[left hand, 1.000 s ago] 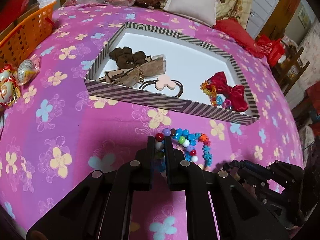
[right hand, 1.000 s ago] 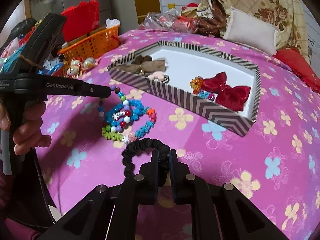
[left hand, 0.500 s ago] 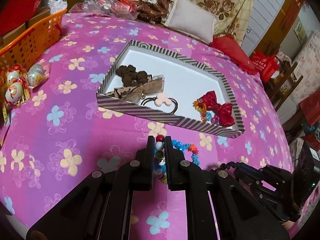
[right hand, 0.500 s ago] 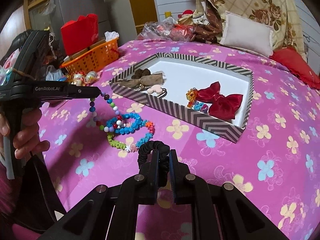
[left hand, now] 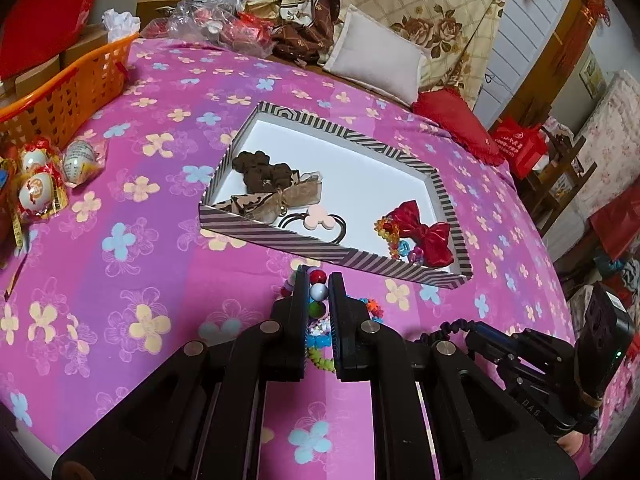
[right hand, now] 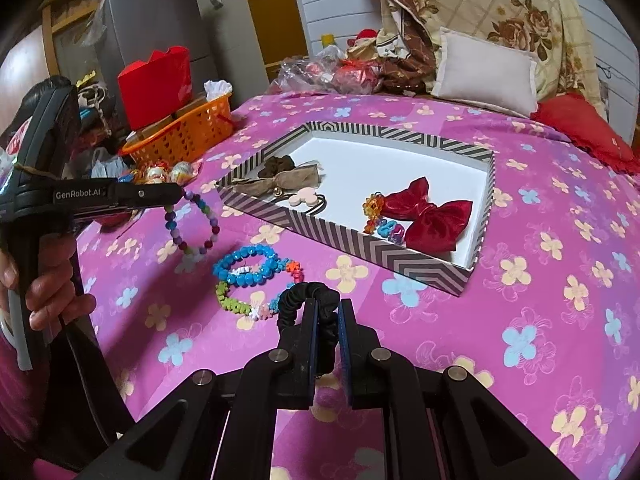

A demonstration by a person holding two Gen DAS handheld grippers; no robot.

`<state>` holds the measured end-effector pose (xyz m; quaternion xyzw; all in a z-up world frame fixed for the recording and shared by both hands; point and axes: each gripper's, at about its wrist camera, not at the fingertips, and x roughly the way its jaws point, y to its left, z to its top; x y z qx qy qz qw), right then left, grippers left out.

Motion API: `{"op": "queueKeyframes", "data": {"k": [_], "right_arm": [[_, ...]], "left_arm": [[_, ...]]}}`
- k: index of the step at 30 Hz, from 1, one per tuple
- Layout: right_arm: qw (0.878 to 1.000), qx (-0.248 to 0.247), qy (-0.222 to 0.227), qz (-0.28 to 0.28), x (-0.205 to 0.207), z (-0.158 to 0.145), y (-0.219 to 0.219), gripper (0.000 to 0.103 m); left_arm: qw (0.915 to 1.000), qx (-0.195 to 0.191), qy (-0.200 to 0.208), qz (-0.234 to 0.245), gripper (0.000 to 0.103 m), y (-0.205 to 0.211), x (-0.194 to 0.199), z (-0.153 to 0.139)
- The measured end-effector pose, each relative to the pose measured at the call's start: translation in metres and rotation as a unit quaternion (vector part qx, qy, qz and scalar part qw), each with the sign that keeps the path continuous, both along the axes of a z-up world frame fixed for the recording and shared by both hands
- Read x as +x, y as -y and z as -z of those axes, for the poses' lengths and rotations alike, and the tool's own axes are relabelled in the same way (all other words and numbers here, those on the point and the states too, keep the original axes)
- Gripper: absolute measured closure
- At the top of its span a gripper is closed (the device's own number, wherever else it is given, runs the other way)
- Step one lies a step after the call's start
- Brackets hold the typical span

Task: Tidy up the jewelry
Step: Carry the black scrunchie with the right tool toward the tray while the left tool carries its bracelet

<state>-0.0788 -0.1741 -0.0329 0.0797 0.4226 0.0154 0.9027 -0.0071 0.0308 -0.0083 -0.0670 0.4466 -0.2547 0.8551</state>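
I have left tongs (left hand: 319, 280) clamped on bracelet (right hand: 193, 224), right tongs (right hand: 328, 314) on scrunchie (right hand: 306, 294) (both dangling); carry level over box (right hand: 420, 266) rim

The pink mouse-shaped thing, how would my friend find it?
Find the striped box on the pink flowered bedspread. Inside, near its front wall, beside the tan ribbon bow, lies a pale pink hair tie charm on a dark elastic loop. Only it has round mouse ears.

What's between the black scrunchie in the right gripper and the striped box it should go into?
Nothing tall. The black scrunchie hangs from the right gripper; before the striped box lie only flat bead bracelets on the bedspread. The box's near wall must be cleared.
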Motion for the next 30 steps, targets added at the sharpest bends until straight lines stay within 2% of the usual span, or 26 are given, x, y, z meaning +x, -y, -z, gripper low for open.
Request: {"op": "queueKeyframes", "data": {"k": [6, 19, 30], "right_arm": [[1.0, 0.002, 0.001, 0.003, 0.001, -0.001, 0.001, 0.094], [1.0, 0.005, 0.002, 0.006, 0.002, -0.001, 0.004, 0.094], [1.0, 0.014, 0.006, 0.012, 0.003, -0.004, 0.004, 0.094]], "left_arm": [[0.9999, 0.008, 0.002, -0.009, 0.095, -0.001, 0.001, 0.001], [0.9976, 0.059, 0.032, -0.02, 0.095, 0.009, -0.004, 0.003], [0.9964, 0.071, 0.041, -0.022, 0.095, 0.016, -0.006, 0.003]]}}
